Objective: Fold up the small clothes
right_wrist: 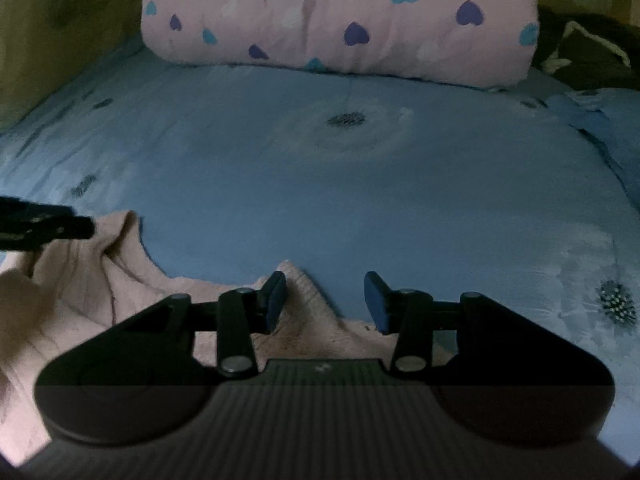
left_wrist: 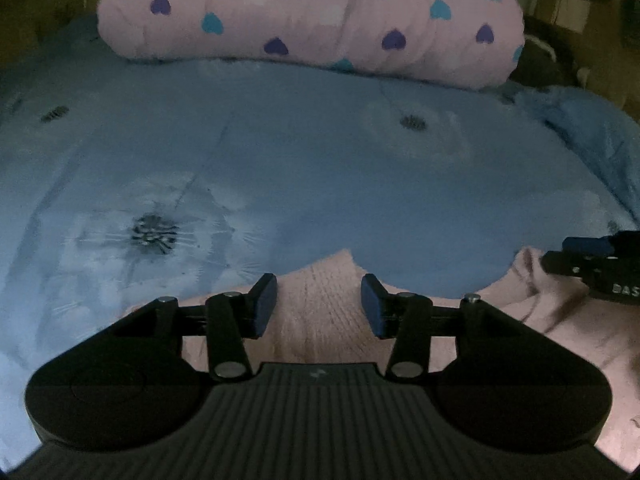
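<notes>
A pale pink knitted garment (left_wrist: pixel 320 316) lies crumpled on a blue bedspread (left_wrist: pixel 320 168). My left gripper (left_wrist: pixel 319 294) hovers over one of its pointed edges. The jaws are open and the knit shows in the gap, with neither pad pressing on it. In the right wrist view, my right gripper (right_wrist: pixel 325 294) is open above another peak of the garment (right_wrist: pixel 120 276), which sits by its left finger. Each gripper also shows in the other's view: the right gripper (left_wrist: pixel 592 258) at the right edge, the left gripper (right_wrist: pixel 60 224) at the left edge.
A rolled pink quilt with blue and purple hearts (left_wrist: pixel 312 16) lies across the far end of the bed. The bedspread (right_wrist: pixel 360 184) carries dark flower prints. Dark items (right_wrist: pixel 588 52) sit at the far right, and a wall runs along the left.
</notes>
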Demonstrator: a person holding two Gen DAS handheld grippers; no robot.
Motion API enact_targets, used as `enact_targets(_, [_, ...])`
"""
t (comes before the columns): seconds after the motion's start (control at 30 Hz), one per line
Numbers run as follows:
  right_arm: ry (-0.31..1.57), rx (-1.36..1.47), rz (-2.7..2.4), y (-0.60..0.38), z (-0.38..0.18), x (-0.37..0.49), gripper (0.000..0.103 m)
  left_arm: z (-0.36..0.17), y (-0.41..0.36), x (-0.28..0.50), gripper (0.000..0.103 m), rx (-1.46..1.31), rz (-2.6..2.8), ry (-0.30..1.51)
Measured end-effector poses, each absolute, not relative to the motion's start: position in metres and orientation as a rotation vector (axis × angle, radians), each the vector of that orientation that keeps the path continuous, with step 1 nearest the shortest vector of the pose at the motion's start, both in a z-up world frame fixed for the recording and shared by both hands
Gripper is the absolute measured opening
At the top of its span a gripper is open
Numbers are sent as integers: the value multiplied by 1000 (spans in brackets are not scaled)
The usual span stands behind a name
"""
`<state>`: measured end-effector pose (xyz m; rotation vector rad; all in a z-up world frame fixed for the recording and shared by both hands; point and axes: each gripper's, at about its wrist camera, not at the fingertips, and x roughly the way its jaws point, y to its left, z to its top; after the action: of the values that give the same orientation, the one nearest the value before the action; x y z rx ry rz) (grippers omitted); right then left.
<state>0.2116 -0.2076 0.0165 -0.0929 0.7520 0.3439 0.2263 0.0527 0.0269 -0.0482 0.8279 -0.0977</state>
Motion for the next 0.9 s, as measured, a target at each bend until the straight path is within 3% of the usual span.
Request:
enact_targets(0.23, [776, -94, 385, -202, 1, 222, 44, 7, 36, 251, 55, 70, -116, 852])
enact_targets(0.27, [767, -89, 395, -202, 1, 222, 41, 6, 33, 252, 48, 83, -112, 847])
enact_targets(0.3, [764, -80, 409, -201, 0, 221, 24, 6, 29, 251, 37, 95, -115, 843])
enact_targets(0.33, [767, -77, 443, -199, -1, 219, 10, 6, 26, 249, 16, 104, -127, 839])
enact_targets(0.4, [731, -132, 482, -192, 0, 210, 8, 7, 20, 241, 8, 131, -133, 814])
enact_targets(0.6, [535, -136, 320, -188, 7, 202, 8, 18, 19, 235, 7, 139, -18, 631])
enact_targets(0.9, [606, -87, 259, -184, -19, 219, 13, -15, 21, 256, 8, 158, 57, 701])
